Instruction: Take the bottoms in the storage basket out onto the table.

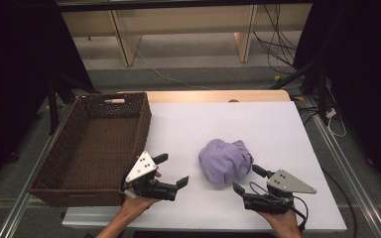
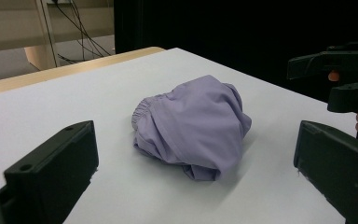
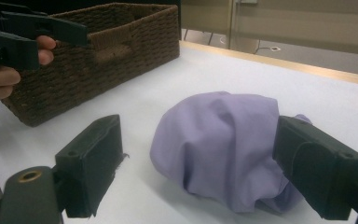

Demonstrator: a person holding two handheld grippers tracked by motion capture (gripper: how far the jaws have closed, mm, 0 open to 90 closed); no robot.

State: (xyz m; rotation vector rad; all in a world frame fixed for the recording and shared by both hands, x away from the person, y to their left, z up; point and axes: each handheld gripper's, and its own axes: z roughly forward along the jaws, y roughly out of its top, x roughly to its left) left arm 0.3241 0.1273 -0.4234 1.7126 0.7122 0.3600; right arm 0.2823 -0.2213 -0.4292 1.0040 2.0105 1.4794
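A crumpled lilac cloth (image 1: 225, 161) lies bunched on the white table top (image 1: 258, 124), a little right of centre. My left gripper (image 1: 172, 170) is open near the front edge, to the left of the cloth and beside the basket, with nothing between its jaws. My right gripper (image 1: 248, 180) is open just in front of the cloth's right side. In the left gripper view the cloth (image 2: 193, 123) sits ahead between the spread jaws. The right gripper view shows the cloth (image 3: 223, 140) close up, its right jaw next to the fabric.
A dark brown woven basket (image 1: 87, 183) stands empty on the left of the table, its near corner by my left hand. It also appears in the right gripper view as the basket (image 3: 116, 42). Cables lie on the floor beyond the table.
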